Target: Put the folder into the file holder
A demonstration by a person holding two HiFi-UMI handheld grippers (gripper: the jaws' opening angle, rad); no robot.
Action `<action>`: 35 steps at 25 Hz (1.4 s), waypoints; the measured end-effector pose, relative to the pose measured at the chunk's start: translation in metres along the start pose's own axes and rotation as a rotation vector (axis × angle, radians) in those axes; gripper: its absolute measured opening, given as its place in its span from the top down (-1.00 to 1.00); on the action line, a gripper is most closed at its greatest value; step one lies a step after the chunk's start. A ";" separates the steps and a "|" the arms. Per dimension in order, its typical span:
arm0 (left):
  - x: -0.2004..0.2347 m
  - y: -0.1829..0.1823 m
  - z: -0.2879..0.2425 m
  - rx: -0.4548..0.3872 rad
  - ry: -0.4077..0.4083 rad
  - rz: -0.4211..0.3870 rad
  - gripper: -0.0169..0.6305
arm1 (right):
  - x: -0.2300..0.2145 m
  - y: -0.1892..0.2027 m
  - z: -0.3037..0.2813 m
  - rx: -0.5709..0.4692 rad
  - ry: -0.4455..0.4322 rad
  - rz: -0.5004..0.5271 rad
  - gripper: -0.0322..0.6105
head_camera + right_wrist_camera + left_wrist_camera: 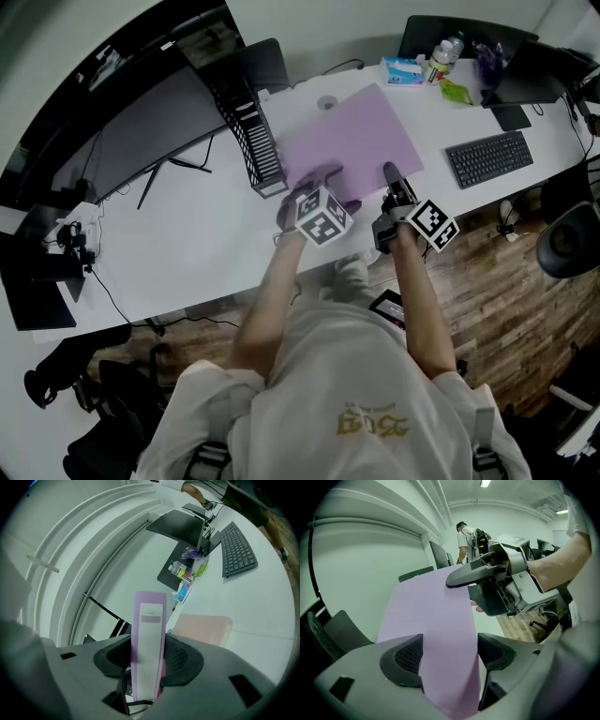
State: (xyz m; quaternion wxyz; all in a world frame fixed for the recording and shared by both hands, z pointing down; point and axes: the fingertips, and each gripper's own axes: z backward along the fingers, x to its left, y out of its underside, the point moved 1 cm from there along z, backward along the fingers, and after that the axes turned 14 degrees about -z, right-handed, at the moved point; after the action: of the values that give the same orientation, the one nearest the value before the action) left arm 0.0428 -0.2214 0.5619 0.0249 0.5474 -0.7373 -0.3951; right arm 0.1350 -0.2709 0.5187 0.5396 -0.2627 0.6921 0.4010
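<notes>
Though print marks the folder's [347,141] spine label [149,634], none is legible.

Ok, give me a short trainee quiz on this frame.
1. True or false: the folder already stands in the file holder.
2. What is between the right gripper's jaws? A. keyboard B. the folder's labelled spine C. bottle
3. In the head view, on which side of the folder is the file holder?
Key: 1 false; 2 B; 3 left.
</notes>
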 end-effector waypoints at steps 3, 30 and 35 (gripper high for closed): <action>0.002 -0.003 0.005 -0.011 -0.009 0.003 -0.24 | 0.011 0.001 0.001 0.005 -0.012 0.027 0.31; 0.015 -0.027 0.052 -0.125 -0.081 0.023 -0.23 | 0.105 0.015 0.023 -0.053 -0.062 0.329 0.32; 0.012 -0.036 0.065 -0.169 -0.100 0.015 -0.23 | 0.123 0.018 0.035 -0.070 -0.060 0.377 0.32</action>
State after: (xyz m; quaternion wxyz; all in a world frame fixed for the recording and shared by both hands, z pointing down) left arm 0.0358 -0.1983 0.4906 0.0371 0.5176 -0.7058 -0.4823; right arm 0.1048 -0.2235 0.4025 0.4661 -0.1350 0.6980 0.5265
